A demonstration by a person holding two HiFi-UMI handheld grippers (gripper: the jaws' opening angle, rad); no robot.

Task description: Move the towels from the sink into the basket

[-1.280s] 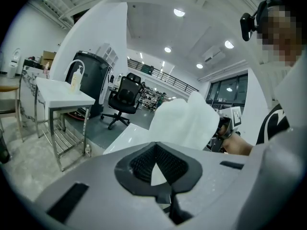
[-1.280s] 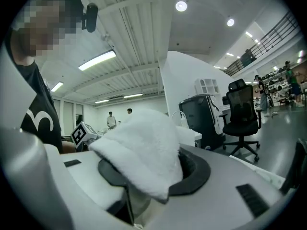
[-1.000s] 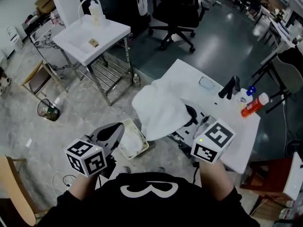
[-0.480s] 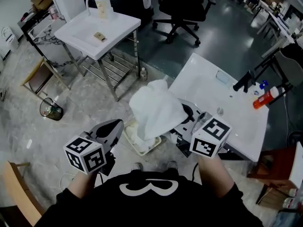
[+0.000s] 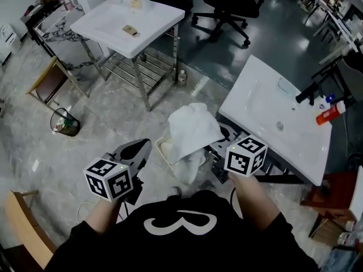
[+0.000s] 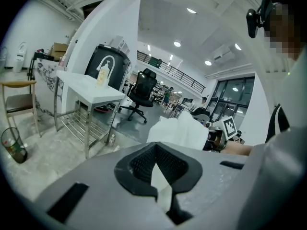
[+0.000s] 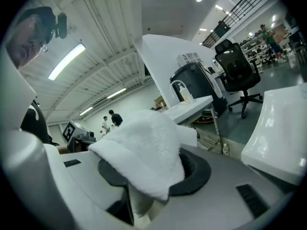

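Note:
A white towel (image 5: 193, 130) hangs bunched from my right gripper (image 5: 220, 141), which is shut on it. In the right gripper view the towel (image 7: 144, 152) drapes over both jaws and hides their tips. The towel hangs above the cream basket (image 5: 164, 149) on the floor, covering most of it. The white sink (image 5: 266, 112) lies to the right, its basin bare. My left gripper (image 5: 143, 147) is left of the basket, jaws together with nothing in them. In the left gripper view (image 6: 154, 166) it points towards the towel (image 6: 180, 131).
A second white sink stand (image 5: 130, 24) on metal legs is at the back left, an office chair (image 5: 227, 4) behind. A wire bin (image 5: 64, 123) and a wooden chair (image 5: 51, 81) stand left. A black tap (image 5: 311, 92) and a red bottle (image 5: 329, 115) sit on the sink's far side.
The right gripper carried the towel left and down, from beside the sink's edge to over the basket. The left gripper moved along with it, keeping its jaws together.

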